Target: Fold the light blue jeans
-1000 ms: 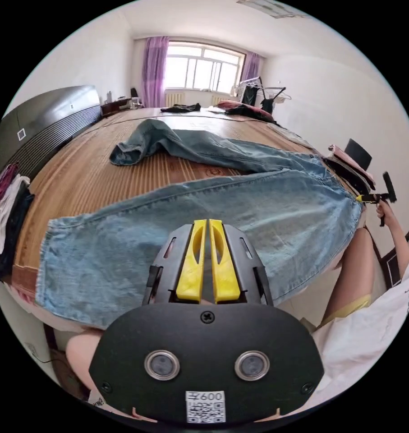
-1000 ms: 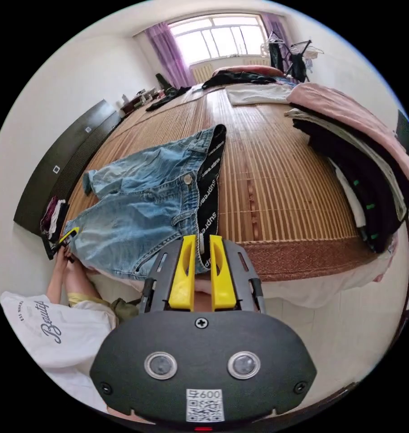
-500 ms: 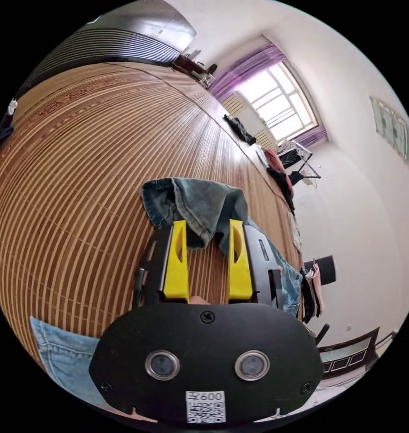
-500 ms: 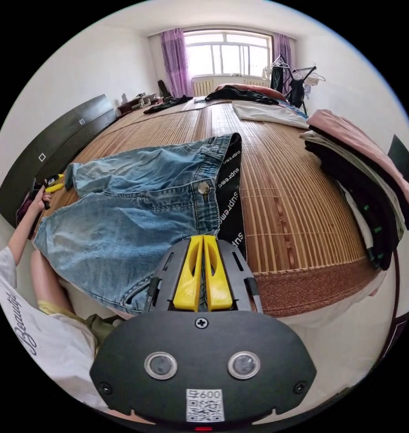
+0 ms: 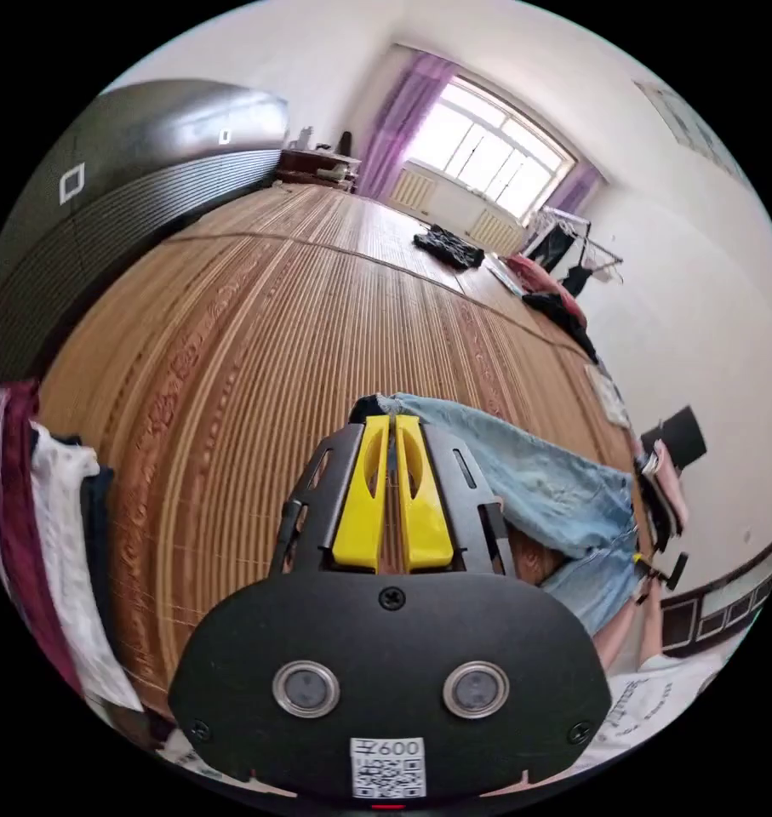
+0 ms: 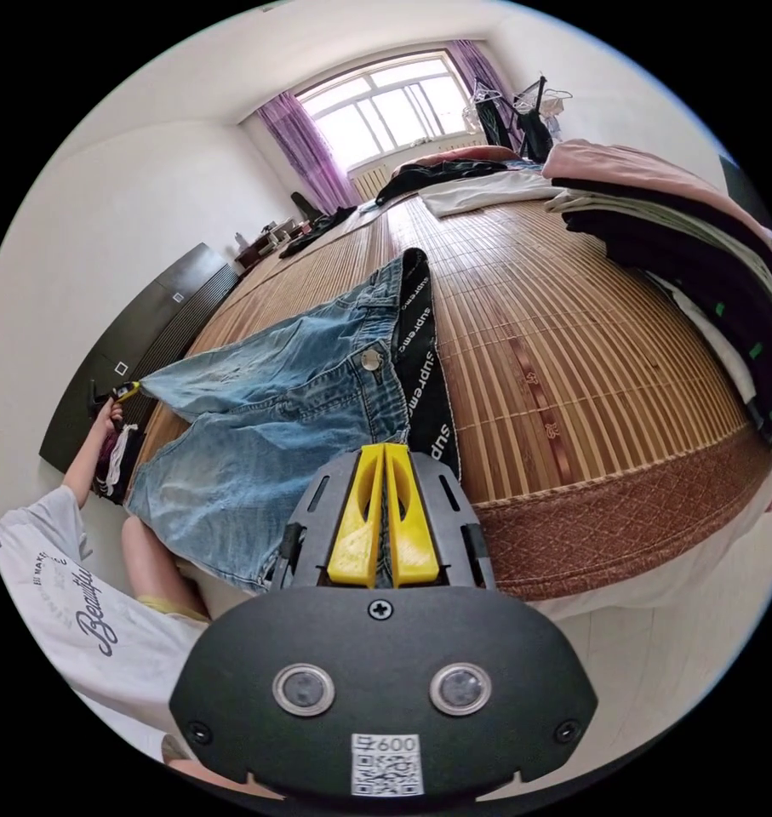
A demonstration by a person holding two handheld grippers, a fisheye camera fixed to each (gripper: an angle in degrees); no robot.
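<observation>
The jeans (image 6: 275, 408) lie spread on the bed (image 6: 573, 340) near its edge. The left tool (image 5: 391, 489) is clenched on a leg hem, the right tool (image 6: 384, 511) clenched on the waistband. Denim looks heavy and floppy; hems and waistband give firm holds. Bare mat beyond leaves room; stacked clothes (image 6: 700, 255) crowd one side.

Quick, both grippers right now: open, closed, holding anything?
Left gripper: closed on the hem end of a leg of the light blue jeans.
Right gripper: closed on the jeans at the waist edge.
</observation>
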